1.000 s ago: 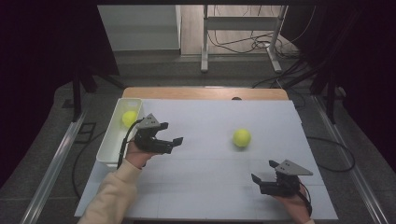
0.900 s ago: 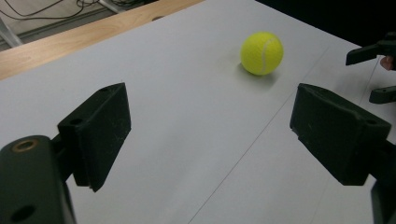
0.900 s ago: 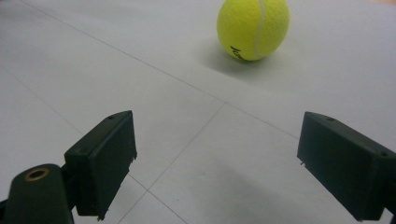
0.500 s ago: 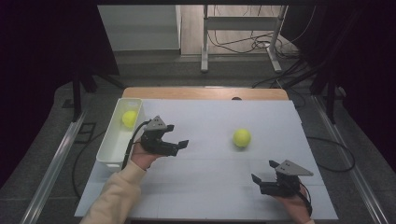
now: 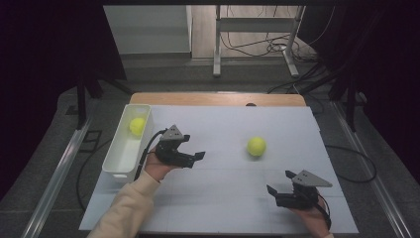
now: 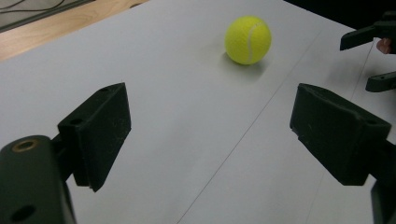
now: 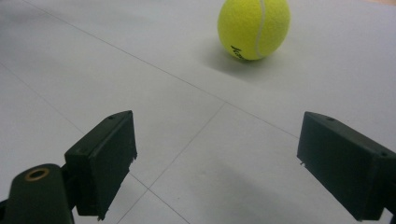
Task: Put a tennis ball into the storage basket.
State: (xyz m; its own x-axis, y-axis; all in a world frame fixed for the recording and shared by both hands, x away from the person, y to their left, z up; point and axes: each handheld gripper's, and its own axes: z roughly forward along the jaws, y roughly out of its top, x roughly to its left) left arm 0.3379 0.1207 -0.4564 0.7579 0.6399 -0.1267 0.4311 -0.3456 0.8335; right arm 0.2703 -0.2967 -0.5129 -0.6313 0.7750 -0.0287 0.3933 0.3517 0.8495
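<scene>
- The high view takes in the whole counter (image 5: 223, 198): a white bin (image 5: 126, 148) at its left edge, the left gripper (image 5: 195, 156) just beside the bin, and the right gripper (image 5: 275, 191) near the front right corner.
- The left gripper view shows a tennis ball (image 6: 248, 39) lying loose on the white surface ahead of its own jaws, with the tips of the other gripper at the upper right edge.
- The right gripper view brings the same ball (image 7: 253, 28) close enough to show its seam and a dark printed mark.
- The bin holds one tennis ball (image 5: 137, 125), resting toward its far end.
- Two tennis balls in all: one in the bin, one on the open counter between the grippers.
- One bin, two grippers.
- Both pairs of jaws stand wide apart with nothing between them.
</scene>
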